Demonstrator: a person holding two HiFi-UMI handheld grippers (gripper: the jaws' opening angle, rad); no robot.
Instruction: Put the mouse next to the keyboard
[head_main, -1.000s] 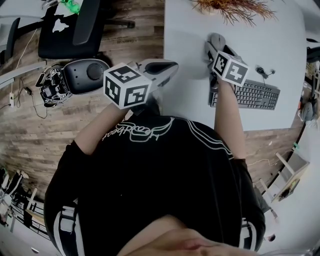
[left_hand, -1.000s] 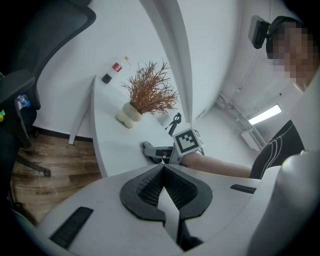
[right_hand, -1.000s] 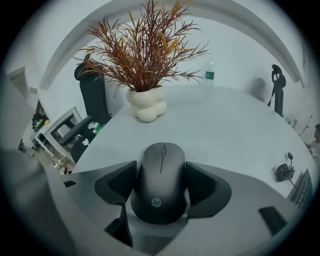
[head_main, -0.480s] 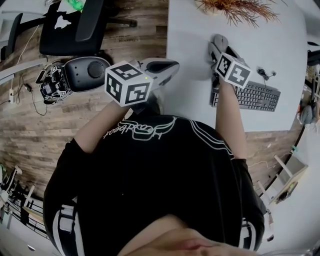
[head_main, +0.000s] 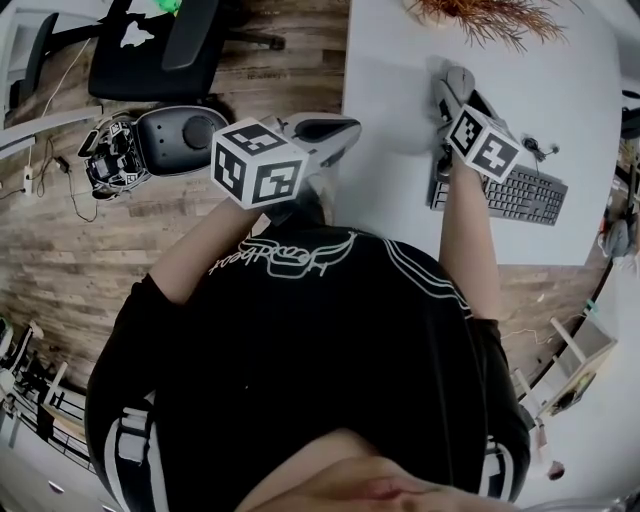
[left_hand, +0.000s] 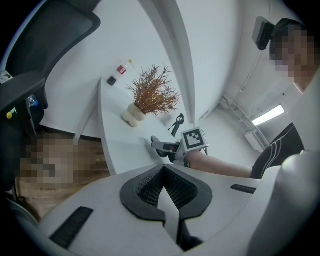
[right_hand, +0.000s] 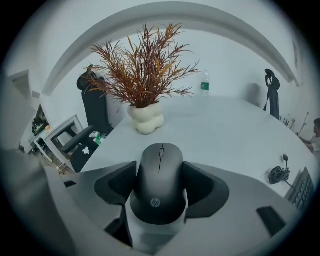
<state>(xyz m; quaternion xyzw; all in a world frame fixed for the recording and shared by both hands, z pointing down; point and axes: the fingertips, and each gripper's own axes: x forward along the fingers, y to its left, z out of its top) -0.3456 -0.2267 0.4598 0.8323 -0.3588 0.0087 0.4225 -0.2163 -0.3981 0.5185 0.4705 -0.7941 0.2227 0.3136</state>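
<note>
Gripping the black mouse (right_hand: 160, 182) between its two pads, the right gripper (head_main: 455, 88) sits above the white table (head_main: 390, 190), near the left end of the keyboard (head_main: 520, 195). The left gripper (left_hand: 169, 200) is closed on nothing, its jaws pressed together by the table's edge.

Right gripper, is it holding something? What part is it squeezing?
Yes. The right gripper holds the black mouse, squeezing its two long sides near the back half. The left gripper is shut and holds nothing.
</note>
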